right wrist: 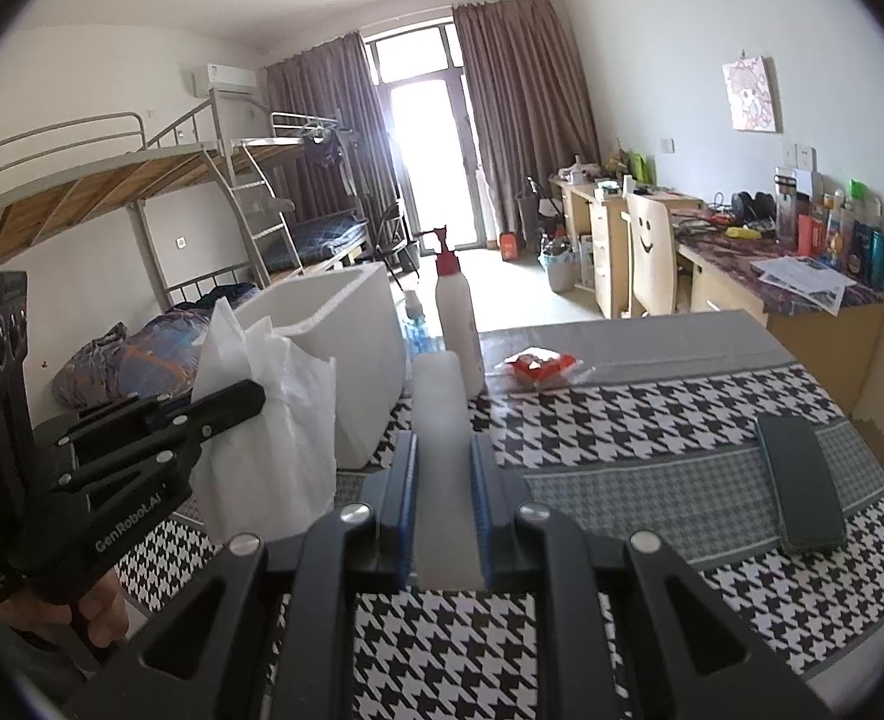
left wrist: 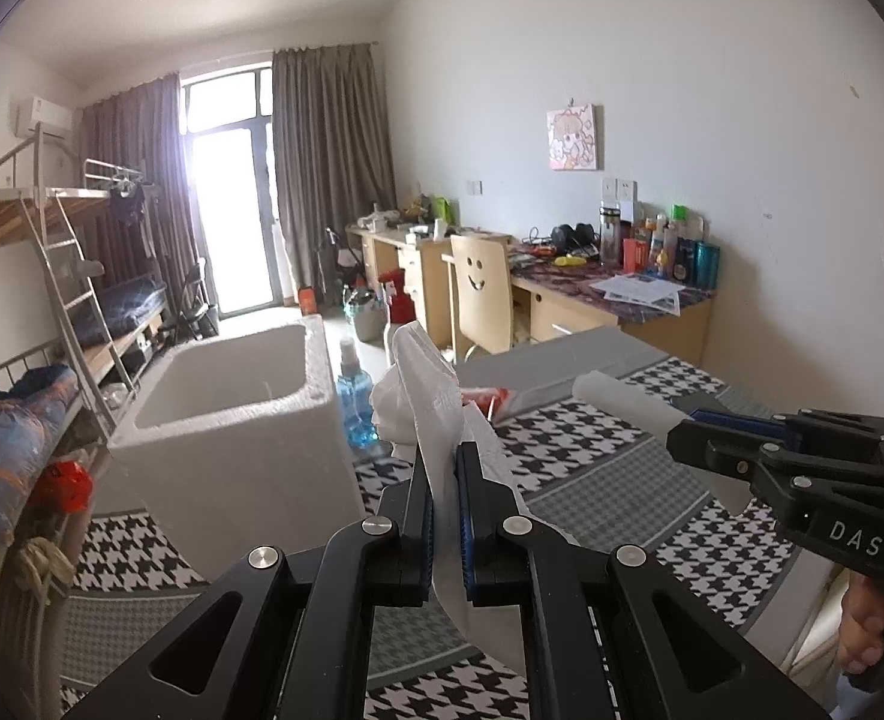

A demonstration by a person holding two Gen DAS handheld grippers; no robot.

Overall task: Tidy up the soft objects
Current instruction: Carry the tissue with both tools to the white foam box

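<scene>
white, thin, crumpled plastic-like bag or soft sheet: clamped between the two fingers of your left gripper, held up above the black-and-white houndstooth cloth covering the table; loose folds rise past the fingertips and more hangs below them.

white, soft-looking oblong block, foam or sponge by its look: pinched between the fingers of your right gripper, also off the table, well right of the bag.

white expanded-foam box, open-topped: stands at the far left of the table. what shows of its inside is bare white wall; its floor is hidden, so you cannot tell if anything lies in it. likely the drop point.

risks, as judged:
- the bag is slippery and held by a narrow pinch; a quick swing toward the box could let it slide out.
- trailing folds may catch on the box rim and drape outside.
- the white spray bottle with a red nozzle stands just right of the box; your right gripper could knock it over on the way.
- both grippers heading for one opening may collide.

also present: red-and-white packet, far centre; dark flat rectangular case, near right.
</scene>
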